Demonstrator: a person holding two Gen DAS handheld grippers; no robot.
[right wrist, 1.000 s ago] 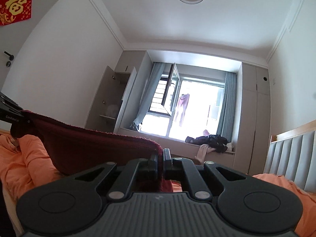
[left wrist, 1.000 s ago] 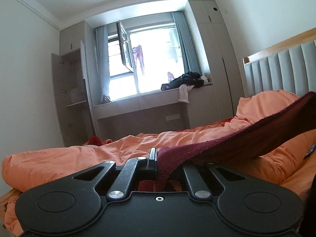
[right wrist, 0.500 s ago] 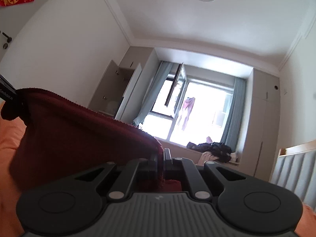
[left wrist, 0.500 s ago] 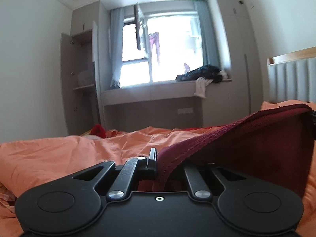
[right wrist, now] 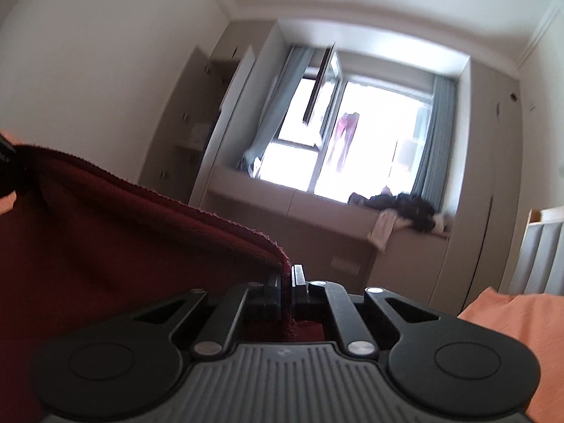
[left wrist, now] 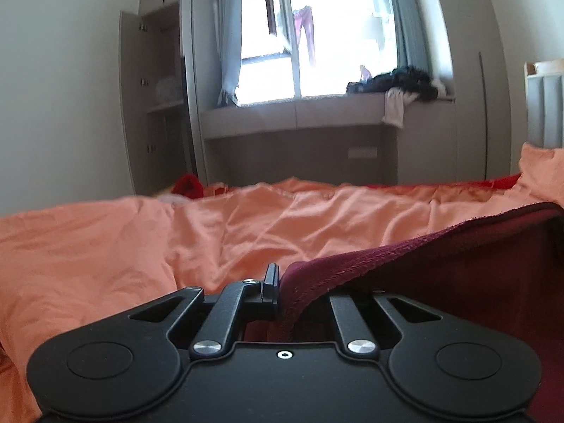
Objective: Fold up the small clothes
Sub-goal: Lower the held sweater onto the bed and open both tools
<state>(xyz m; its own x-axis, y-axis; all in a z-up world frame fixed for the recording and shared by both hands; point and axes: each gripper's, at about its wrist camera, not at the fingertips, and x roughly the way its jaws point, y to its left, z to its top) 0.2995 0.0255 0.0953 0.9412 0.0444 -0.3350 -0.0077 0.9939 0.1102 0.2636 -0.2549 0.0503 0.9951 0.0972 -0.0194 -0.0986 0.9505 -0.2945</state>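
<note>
A dark red garment hangs stretched between my two grippers above the bed. My left gripper is shut on one corner of its top hem; the cloth runs off to the right. My right gripper is shut on the other corner, and the red garment spreads to the left in the right wrist view, up to the left gripper at the frame's left edge. The garment's lower part is hidden behind the gripper bodies.
An orange duvet covers the bed below, rumpled. A small red item lies at its far edge. A grey padded headboard is at the right. A window bench with dark clothes and an open wardrobe stand beyond.
Both grippers have tilted downward and moved forward over the bed with the garment still held. The left wrist view now shows more duvet; the right wrist view shows less ceiling.
</note>
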